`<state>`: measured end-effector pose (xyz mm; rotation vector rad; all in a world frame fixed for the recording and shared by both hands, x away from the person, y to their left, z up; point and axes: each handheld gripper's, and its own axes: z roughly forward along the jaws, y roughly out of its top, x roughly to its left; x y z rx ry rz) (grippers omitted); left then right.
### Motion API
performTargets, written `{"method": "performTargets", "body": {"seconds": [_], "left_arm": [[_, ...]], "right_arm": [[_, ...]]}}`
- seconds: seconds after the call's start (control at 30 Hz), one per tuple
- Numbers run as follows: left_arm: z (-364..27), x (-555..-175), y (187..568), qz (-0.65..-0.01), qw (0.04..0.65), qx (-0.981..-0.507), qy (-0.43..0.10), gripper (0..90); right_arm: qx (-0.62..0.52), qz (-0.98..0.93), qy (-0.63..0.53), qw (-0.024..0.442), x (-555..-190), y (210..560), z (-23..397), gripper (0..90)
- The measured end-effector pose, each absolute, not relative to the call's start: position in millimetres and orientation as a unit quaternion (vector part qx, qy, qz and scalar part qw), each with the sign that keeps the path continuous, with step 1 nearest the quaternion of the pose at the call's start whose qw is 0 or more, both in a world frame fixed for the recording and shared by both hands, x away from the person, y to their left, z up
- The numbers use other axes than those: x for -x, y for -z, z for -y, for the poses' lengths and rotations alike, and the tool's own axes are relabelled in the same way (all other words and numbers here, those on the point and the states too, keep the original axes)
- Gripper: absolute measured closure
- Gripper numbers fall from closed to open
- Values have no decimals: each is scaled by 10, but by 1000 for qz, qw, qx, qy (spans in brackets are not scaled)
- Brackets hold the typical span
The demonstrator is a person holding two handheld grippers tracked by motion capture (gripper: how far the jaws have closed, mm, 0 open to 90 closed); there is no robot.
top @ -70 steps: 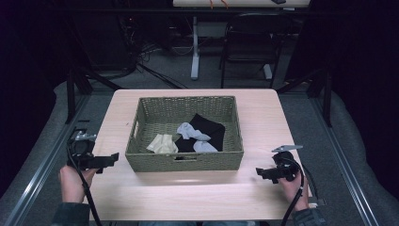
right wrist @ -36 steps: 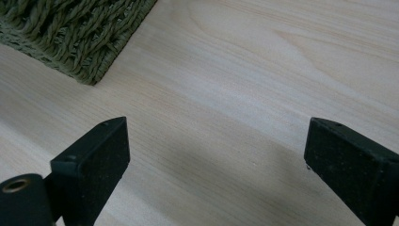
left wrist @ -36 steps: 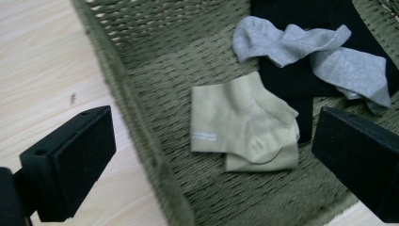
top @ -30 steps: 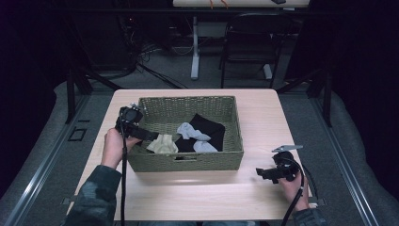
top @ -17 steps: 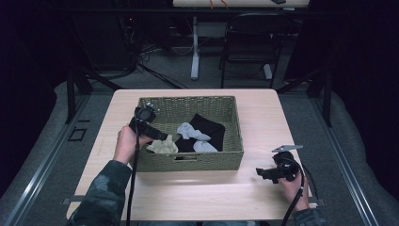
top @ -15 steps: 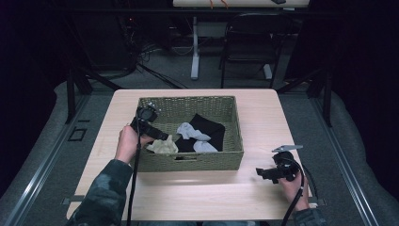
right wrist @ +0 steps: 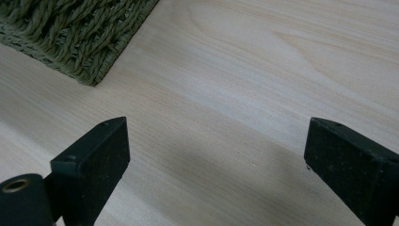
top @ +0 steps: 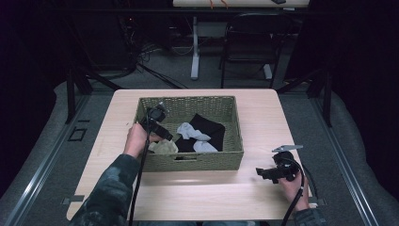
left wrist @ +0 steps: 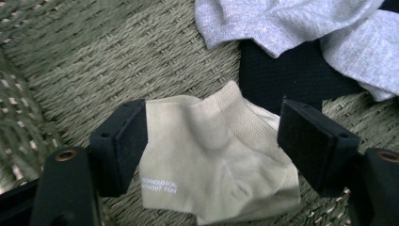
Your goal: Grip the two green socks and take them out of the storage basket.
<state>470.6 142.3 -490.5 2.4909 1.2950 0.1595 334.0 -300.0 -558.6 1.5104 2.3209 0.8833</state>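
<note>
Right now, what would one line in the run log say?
left tongs: in basket, jaws just closing around beige sock, not yet gripping | right tongs: open, nothing between them, over table

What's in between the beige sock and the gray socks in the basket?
In the left gripper view, a black sock lies between the beige sock and the gray socks, on the woven basket floor.

A pale wooden table point(top: 263, 117) carries a woven green basket point(top: 235, 132)
</note>
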Motion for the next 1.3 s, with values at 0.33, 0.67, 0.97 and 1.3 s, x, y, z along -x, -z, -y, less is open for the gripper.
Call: {"method": "performTargets", "body": {"seconds": [0.33,0.67,0.97,1.3], "left_arm": [[-1374,-4814,5074,-468,136,-873,-28,414],[-1353,-4825,5104,-463,116,-879,-16,844],[-1413,-4735,4784,-446,154,-880,-44,854],[-1470,-4645,4351,-427,192,-881,-70,853]], "right_arm": [[-518,-791,-303,116,-3337,5583,3001,68],[-516,-794,-299,116,-3337,5577,3007,68],[-517,-794,-299,117,-3337,5577,3012,68],[-516,-793,-300,118,-3340,5582,3013,68]]}}
